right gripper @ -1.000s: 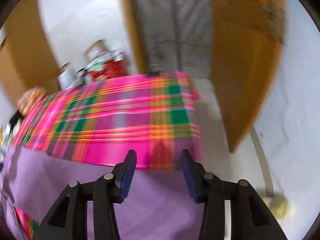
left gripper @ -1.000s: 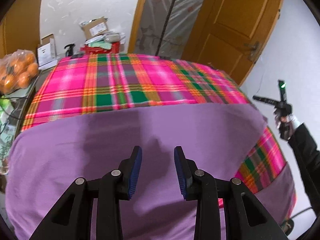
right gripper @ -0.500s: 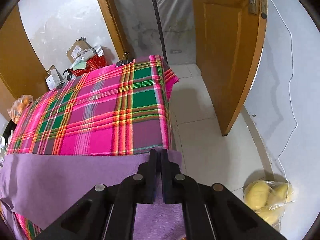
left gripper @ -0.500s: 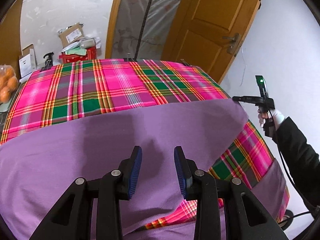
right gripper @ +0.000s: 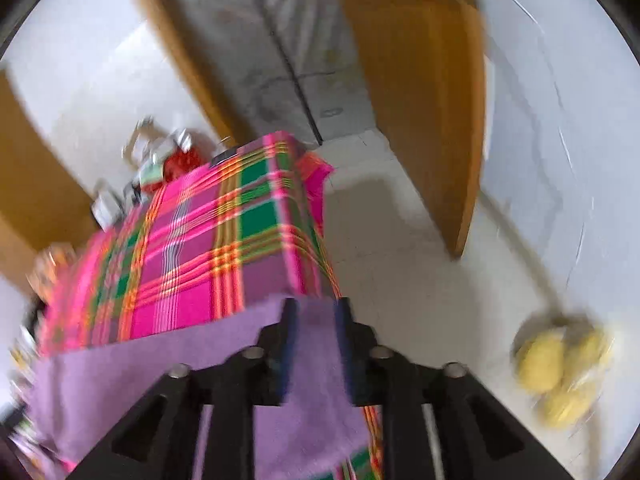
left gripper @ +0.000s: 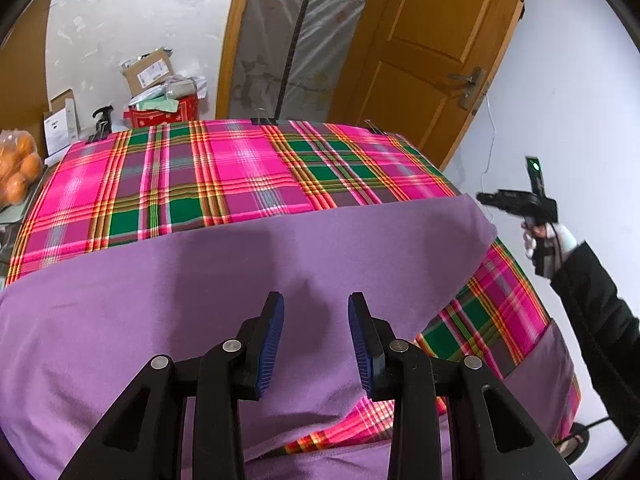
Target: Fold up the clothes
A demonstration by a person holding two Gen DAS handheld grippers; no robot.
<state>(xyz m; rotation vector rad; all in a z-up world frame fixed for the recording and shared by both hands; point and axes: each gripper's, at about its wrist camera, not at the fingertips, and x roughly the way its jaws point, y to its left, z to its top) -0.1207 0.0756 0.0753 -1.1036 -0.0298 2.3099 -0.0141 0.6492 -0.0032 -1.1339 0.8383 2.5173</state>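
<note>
A purple cloth (left gripper: 240, 280) lies spread over the near half of a table covered by a pink and green plaid tablecloth (left gripper: 200, 180). My left gripper (left gripper: 316, 320) hovers open above the middle of the cloth, holding nothing. A gloved hand in a black sleeve holds my right gripper (left gripper: 482, 199) just past the cloth's far right corner. The right wrist view is blurred. In it, the right gripper (right gripper: 317, 312) has its fingers parted, with the purple cloth (right gripper: 140, 360) corner showing between them at the edge of the plaid tablecloth (right gripper: 192, 248).
A bag of oranges (left gripper: 18, 172) sits off the table's left side. Cardboard boxes (left gripper: 148, 72), a red box (left gripper: 164, 114) and a spray bottle (left gripper: 102, 120) stand behind it. A wooden door (left gripper: 432, 60) is at the right. A bag of yellow fruit (right gripper: 560, 368) lies on the floor.
The right gripper closed half a second ago at the cloth's corner and now has its fingers apart again. Its view has tilted and blurred. The left gripper stays open over the cloth.
</note>
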